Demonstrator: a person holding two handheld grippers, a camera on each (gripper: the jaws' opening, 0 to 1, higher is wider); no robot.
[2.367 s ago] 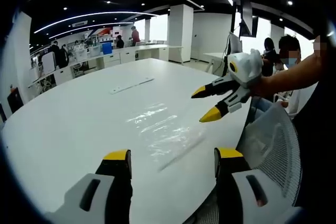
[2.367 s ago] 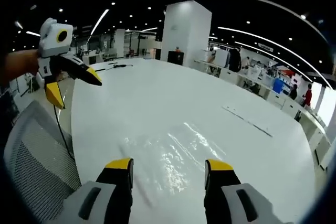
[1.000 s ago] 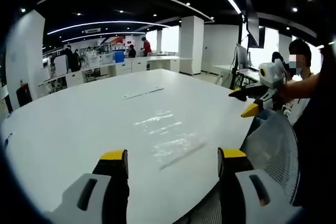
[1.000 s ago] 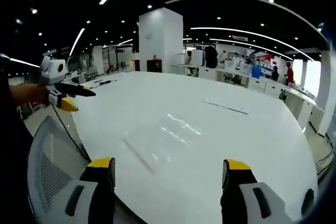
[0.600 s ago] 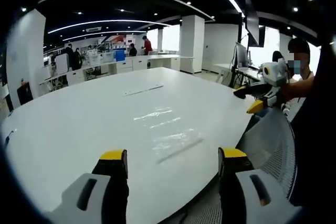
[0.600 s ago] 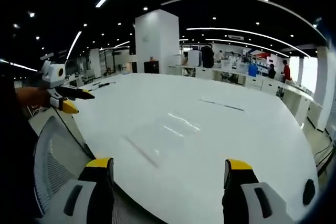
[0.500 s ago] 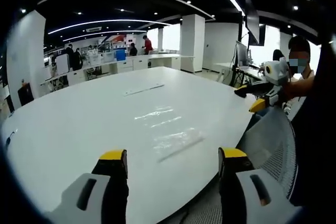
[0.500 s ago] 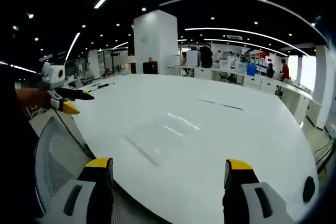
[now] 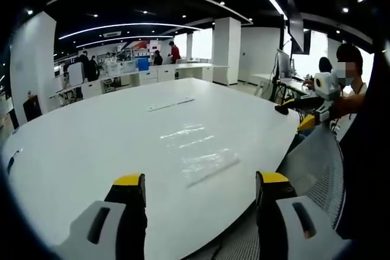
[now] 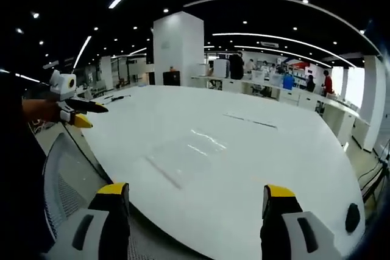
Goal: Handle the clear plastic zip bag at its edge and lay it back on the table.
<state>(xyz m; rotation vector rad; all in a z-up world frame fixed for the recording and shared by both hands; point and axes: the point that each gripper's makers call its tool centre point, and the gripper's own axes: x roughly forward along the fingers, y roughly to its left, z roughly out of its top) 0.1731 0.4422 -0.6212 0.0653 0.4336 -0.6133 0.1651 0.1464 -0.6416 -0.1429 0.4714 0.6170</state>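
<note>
A: Left gripper view: what was recorded of the bag [image 9: 204,158]?

B: The bag was seen lying flat on the table [image 9: 91,144], near the edge closest to the person, with its zip strip toward that edge. It was touched by neither tool. In the right gripper view the bag [image 10: 186,153] was likewise seen flat and unheld.

A: How were the tools set?

B: The left gripper [image 9: 198,184] was held with jaws spread and nothing between them, above the table edge and short of the bag. The right gripper [image 10: 192,196] was likewise spread and empty, off the table edge above a mesh chair [image 10: 64,181].

A: Which step was judged in hand?

B: The lay-down was judged complete, with both tools clear of the bag. No further grasp was judged necessary; the next move was judged to call only for the jaws being kept apart and clear of the bag.
</note>
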